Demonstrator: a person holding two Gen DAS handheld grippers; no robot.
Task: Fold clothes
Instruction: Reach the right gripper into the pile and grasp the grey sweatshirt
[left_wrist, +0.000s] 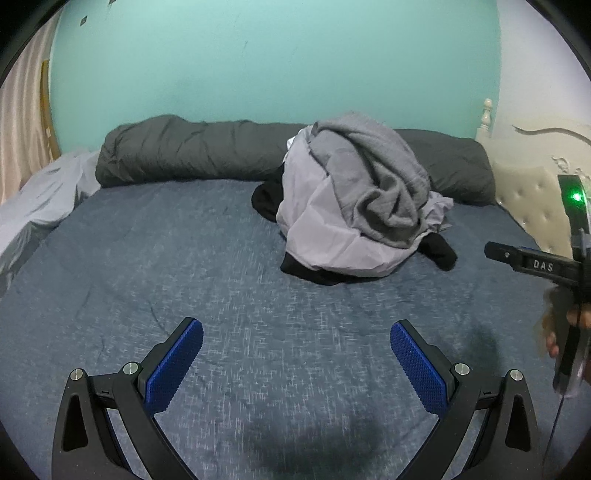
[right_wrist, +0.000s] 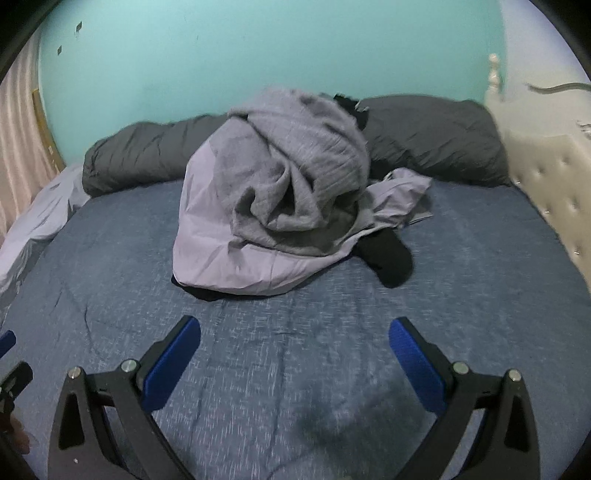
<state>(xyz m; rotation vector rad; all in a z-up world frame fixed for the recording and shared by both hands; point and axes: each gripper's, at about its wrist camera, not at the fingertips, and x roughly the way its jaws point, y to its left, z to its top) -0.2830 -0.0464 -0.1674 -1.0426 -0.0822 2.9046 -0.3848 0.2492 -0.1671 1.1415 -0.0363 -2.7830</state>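
A heap of clothes lies on the blue bed cover (left_wrist: 184, 258): a grey knit garment (left_wrist: 373, 177) (right_wrist: 295, 158) on top, a pale lilac garment (left_wrist: 325, 229) (right_wrist: 221, 236) under it, and black clothing (left_wrist: 439, 254) (right_wrist: 388, 258) poking out at the bottom. My left gripper (left_wrist: 296, 328) hovers open over the bare cover, short of the heap and to its left. My right gripper (right_wrist: 294, 326) is open too, closer to the heap and facing it. Nothing is between either pair of blue pads. The right gripper's body and the hand holding it show at the left wrist view's right edge.
A rolled dark grey duvet (left_wrist: 192, 147) (right_wrist: 436, 136) lies along the teal wall behind the heap. A tufted cream headboard (right_wrist: 554, 192) stands at the right. Pale sheets (left_wrist: 40, 206) and a pink curtain (left_wrist: 18, 122) are at the left.
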